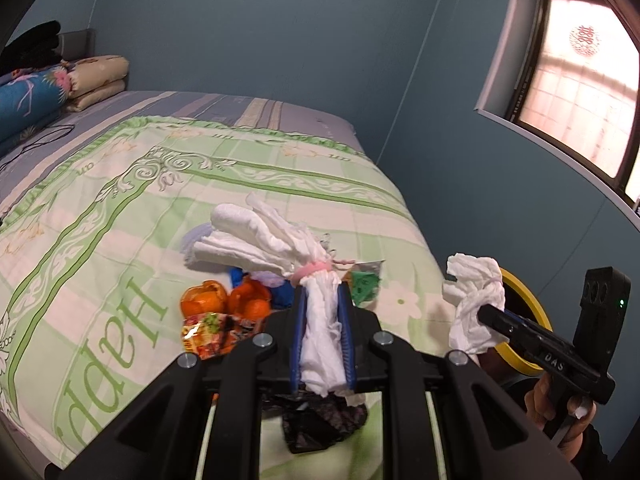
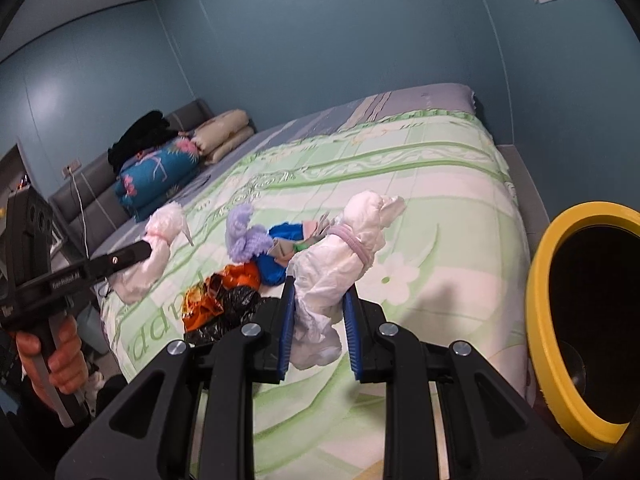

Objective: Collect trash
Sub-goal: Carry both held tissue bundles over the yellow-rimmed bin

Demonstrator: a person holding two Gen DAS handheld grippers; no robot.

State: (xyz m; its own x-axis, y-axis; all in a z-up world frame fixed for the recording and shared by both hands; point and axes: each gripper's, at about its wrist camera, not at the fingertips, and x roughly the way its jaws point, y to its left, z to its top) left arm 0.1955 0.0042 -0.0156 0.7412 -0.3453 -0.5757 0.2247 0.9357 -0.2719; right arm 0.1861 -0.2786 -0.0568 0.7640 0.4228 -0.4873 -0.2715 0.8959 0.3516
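Both grippers are nearly closed: the left gripper (image 1: 323,312) clamps a banded tissue bundle (image 1: 280,240), the right gripper (image 2: 320,312) a crumpled tissue wad (image 2: 340,264).

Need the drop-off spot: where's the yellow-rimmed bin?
Right wrist view: the yellow-rimmed bin stands off the bed's right edge, just right of the right gripper.
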